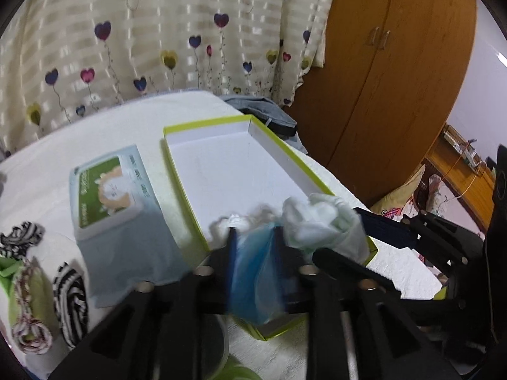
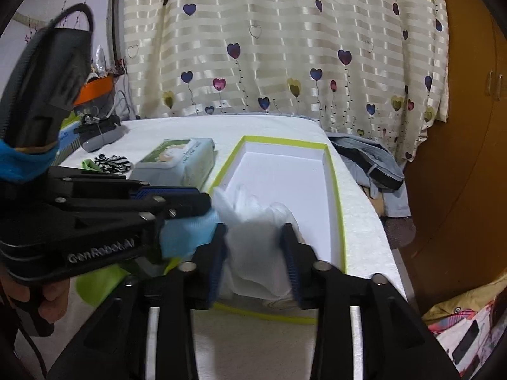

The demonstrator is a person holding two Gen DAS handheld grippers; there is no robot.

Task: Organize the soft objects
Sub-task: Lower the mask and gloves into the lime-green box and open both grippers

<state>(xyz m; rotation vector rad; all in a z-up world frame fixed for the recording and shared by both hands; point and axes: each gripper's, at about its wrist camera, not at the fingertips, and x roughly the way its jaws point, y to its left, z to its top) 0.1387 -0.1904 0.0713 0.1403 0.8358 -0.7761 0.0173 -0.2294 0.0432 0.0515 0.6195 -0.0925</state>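
A shallow white box with a lime-green rim (image 1: 202,126) (image 2: 336,183) lies open on the white table. My left gripper (image 1: 255,237) is shut on a light-blue soft cloth (image 1: 253,272), held over the box's near end; it shows in the right wrist view (image 2: 187,231) too. My right gripper (image 2: 255,237) is shut on a white soft cloth (image 2: 256,253), also over the box's near end. That white cloth appears in the left wrist view (image 1: 320,224), next to the blue one, with the right gripper's fingers (image 1: 386,228) beside it.
A wet-wipes pack (image 1: 111,190) (image 2: 177,158) lies left of the box. Zebra-striped fabric pieces (image 1: 69,294) (image 2: 112,161) and a green item (image 1: 6,269) lie at the left. Grey clothing (image 2: 367,158) hangs off the table's right side. Curtain behind, wardrobe (image 1: 396,79) at right.
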